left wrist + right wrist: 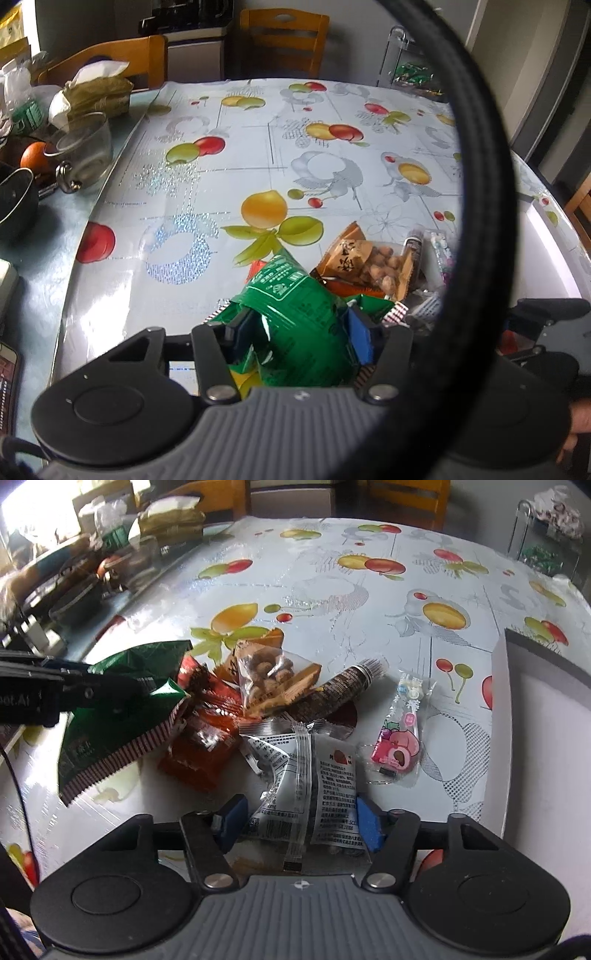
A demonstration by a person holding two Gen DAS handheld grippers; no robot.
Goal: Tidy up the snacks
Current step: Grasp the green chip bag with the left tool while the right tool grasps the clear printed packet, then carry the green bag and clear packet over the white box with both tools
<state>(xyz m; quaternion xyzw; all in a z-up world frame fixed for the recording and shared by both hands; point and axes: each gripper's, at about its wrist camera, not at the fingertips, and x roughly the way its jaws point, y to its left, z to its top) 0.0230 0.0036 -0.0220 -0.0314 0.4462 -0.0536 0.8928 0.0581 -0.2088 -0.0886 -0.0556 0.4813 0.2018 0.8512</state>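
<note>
1. We see the left gripper (295, 334) partly closed, its blue pads on either side of a crumpled green snack packet (295, 321); the pads appear to press its foil, and in the right wrist view the packet (122, 716) hangs tilted at that gripper's black tip, its striped edge low over the desk.
2. We see the right gripper (301, 821) likewise half closed, its blue pads touching the two edges of a silver-white printed sachet (325, 794) that lies flat on the desk (332, 590).
3. Just beyond the sachet we find the rest of the snack pile: an orange-red packet (199, 746), a clear-fronted bag of nuts (266, 679), and a dark brown ribbed tube-shaped wrapper (347, 683), all touching or overlapping.
4. Beside the pile, to its right, a clear sweet wrapper with a pink peach label (399, 734) lies apart on the fruit-patterned cloth.
5. At the right edge we note a white box with a grey rim (532, 716).
6. At the far left of the desk stand a glass jar (83, 147), an orange (33, 155) and a dark bowl (14, 199).
</note>
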